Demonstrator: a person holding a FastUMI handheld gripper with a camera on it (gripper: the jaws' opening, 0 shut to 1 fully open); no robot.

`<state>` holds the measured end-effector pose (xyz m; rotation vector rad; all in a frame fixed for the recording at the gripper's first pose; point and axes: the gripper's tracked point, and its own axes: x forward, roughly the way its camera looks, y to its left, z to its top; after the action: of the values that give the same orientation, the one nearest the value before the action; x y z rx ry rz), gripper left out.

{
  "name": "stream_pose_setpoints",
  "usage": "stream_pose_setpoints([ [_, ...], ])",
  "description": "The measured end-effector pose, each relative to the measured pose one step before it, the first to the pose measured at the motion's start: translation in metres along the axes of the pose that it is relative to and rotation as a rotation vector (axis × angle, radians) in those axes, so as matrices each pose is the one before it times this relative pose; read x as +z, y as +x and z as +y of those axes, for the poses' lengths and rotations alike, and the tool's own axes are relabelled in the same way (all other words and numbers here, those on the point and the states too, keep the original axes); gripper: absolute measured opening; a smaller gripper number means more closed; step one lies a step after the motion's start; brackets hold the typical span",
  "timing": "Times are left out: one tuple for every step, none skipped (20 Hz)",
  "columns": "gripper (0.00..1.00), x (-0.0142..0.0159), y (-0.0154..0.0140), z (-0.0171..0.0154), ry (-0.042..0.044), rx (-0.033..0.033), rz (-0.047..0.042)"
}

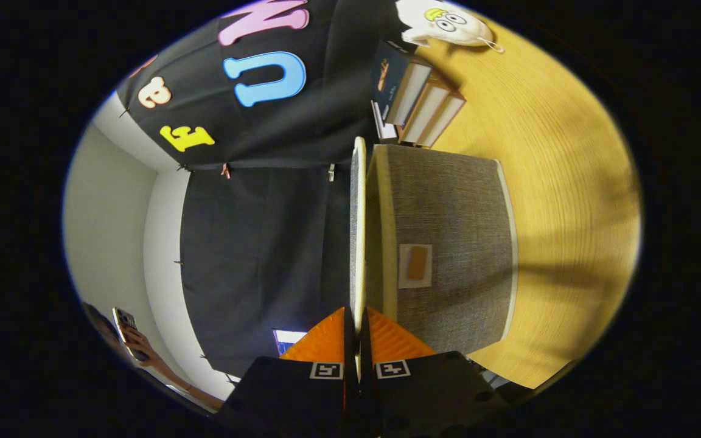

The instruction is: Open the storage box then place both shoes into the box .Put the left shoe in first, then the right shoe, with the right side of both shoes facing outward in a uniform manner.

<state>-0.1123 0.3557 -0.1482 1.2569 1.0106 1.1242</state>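
Observation:
The view is rolled on its side, so the wooden table [569, 182] stands along one flank. On it sits the grey fabric storage box [454, 201] with a small orange label patch [416, 265] on its front. The box's lid [358, 231] shows edge-on as a thin pale strip, lifted a little off the box's cream rim [387, 231]. My gripper [356, 311] is shut on the near edge of the lid. One orange finger [326, 340] presses on the lid's outer face and the other [390, 340] on its inner face.
Several books [420, 100] stand on the table just beyond the box, and a white plush toy [445, 23] lies past them. A person's hand holding a phone [125, 325] shows near the white wall [107, 231], off to the lid's side.

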Motion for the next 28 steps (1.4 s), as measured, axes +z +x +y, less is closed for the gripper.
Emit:
stream_pose_setpoints([
  [0.05,0.00017,0.00173,0.01263,-0.01891,0.00749,-0.01151],
  [0.05,0.00110,0.00314,0.01129,-0.02156,0.00280,-0.00944],
  [0.05,0.00105,0.00440,0.01032,-0.02935,-0.00027,-0.00908],
  [0.05,0.00125,0.00620,0.01127,-0.03345,0.00006,-0.00472],
  [0.05,-0.00059,0.00612,0.01087,-0.03476,-0.00571,-0.00064],
  [0.05,-0.00079,0.00942,0.00836,-0.03772,-0.01310,0.00514],
  [0.06,-0.00272,0.00824,0.00907,-0.04104,-0.01334,0.00990],
  [0.06,-0.00068,0.01021,0.00842,-0.03823,-0.01153,0.01249],
  [0.07,0.00027,0.00981,0.01149,-0.03546,-0.00727,0.00955],
  [0.07,0.00051,0.01161,0.01105,-0.03424,-0.00407,0.00773],
  [0.08,-0.00099,0.01139,0.00923,-0.03363,-0.00608,0.00413],
  [0.08,-0.00095,0.01199,0.00684,-0.03126,-0.00935,0.00480],
  [0.09,-0.00329,0.01310,0.00635,-0.02225,-0.00692,0.00248],
  [0.09,-0.00016,0.01125,0.00583,-0.01061,0.00110,-0.00460],
  [0.09,-0.00057,0.01214,0.00715,-0.00218,0.00506,-0.00129],
  [0.09,-0.00139,0.01108,0.00553,-0.00036,0.00275,-0.00022],
  [0.09,-0.00005,0.00917,0.00388,-0.00553,-0.00011,-0.00362],
  [0.11,-0.00250,0.01334,0.00416,-0.00615,0.00049,0.00497],
  [0.11,-0.00335,0.00824,0.00158,-0.00566,-0.00105,0.00792],
  [0.11,-0.00203,0.00867,0.00330,-0.00375,-0.00054,0.00605],
  [0.13,-0.00083,0.00701,0.00263,-0.00456,-0.00180,0.00309],
  [0.13,-0.00189,0.01103,0.00221,-0.00011,-0.00202,0.00758],
  [0.13,0.00077,0.00257,0.00049,-0.00855,-0.00646,0.00128],
  [0.17,-0.00078,0.01153,-0.00130,-0.00872,-0.00648,0.00320],
  [0.18,0.00018,0.00280,0.00097,-0.00460,-0.00045,0.00148],
  [0.26,0.00111,0.00593,-0.00029,0.00117,-0.00266,0.00053],
  [0.34,-0.00089,0.00401,-0.00150,0.00523,-0.00494,0.00706],
  [0.46,-0.00060,0.00342,-0.00252,0.00460,-0.00535,0.00939],
])
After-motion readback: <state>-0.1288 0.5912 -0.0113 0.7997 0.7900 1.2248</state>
